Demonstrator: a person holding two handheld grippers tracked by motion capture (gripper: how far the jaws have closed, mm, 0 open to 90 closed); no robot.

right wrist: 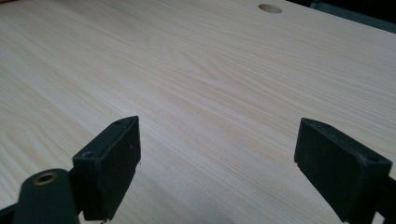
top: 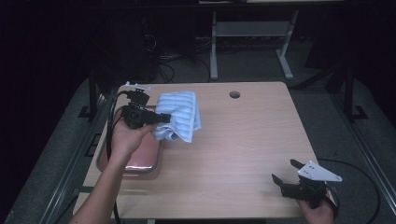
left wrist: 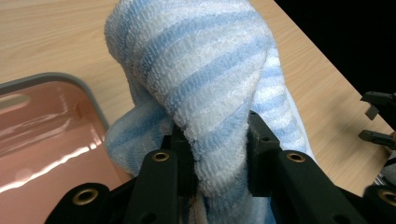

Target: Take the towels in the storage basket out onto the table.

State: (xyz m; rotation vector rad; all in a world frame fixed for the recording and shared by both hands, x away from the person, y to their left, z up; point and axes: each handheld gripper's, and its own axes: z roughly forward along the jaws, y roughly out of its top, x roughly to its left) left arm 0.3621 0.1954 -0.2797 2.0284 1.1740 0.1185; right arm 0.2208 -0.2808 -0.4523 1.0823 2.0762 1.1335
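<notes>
Black jaws of the left gripper point(left wrist: 218, 154) stand clenched on a bunched fold of the blue-and-white striped towel point(left wrist: 205, 79), the terry pinched between both pads. Seen from above, the left gripper point(top: 164, 117) holds the towel point(top: 180, 114) lifted at the table's left side, its loose end drooping to the wooden table point(top: 243, 144) just beside the pink tray point(top: 156, 164), whose grey rim lies below and left of the cloth. Soft, light and limp, the towel will likely sag and swing from any single grip; a thick fold or corner offers the surest hold. Right gripper point(top: 286, 173), released, with jaws spread wide and nothing between them, hovers over bare table near the front right corner, well apart from the towel.
</notes>
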